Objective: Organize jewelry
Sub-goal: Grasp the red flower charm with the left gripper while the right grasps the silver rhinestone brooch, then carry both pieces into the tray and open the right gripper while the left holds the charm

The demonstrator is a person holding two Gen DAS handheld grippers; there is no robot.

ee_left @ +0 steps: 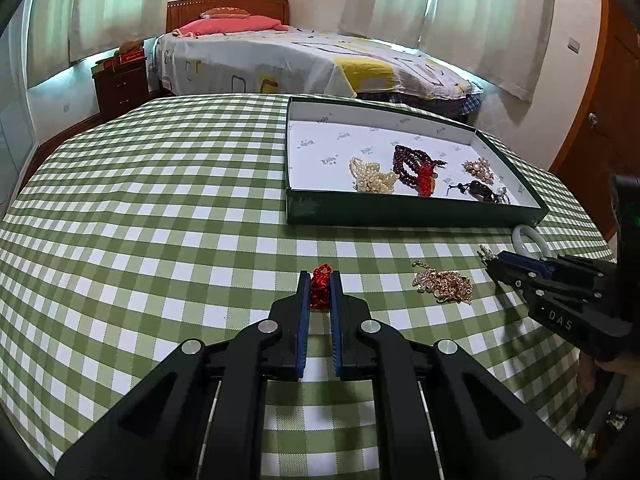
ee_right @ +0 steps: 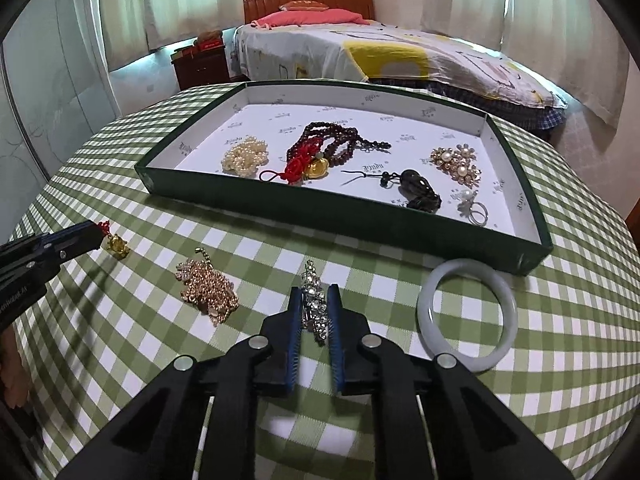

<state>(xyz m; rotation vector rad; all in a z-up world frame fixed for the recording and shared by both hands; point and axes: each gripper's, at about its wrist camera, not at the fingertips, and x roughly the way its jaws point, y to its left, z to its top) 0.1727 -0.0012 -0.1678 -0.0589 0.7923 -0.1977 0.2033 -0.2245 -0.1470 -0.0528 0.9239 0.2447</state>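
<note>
My left gripper (ee_left: 320,276) is shut on a red knotted cord charm (ee_left: 319,292) low over the green checked tablecloth. In the right wrist view its tip (ee_right: 96,236) shows the charm's amber pendant (ee_right: 116,246) resting on the cloth. My right gripper (ee_right: 314,290) is shut on a silver rhinestone piece (ee_right: 314,308) that lies on the cloth, just in front of the green tray (ee_right: 320,220). A gold chain pile (ee_right: 206,286) lies between the two grippers. A pale jade bangle (ee_right: 466,267) sits to the right of my right gripper.
The white-lined tray (ee_left: 400,210) holds a pearl strand (ee_right: 245,158), dark red beads (ee_right: 320,136), a pearl brooch (ee_right: 456,162), a dark pendant (ee_right: 416,184) and a ring (ee_right: 478,214). A bed (ee_right: 400,56) and a nightstand (ee_right: 200,64) stand beyond the table.
</note>
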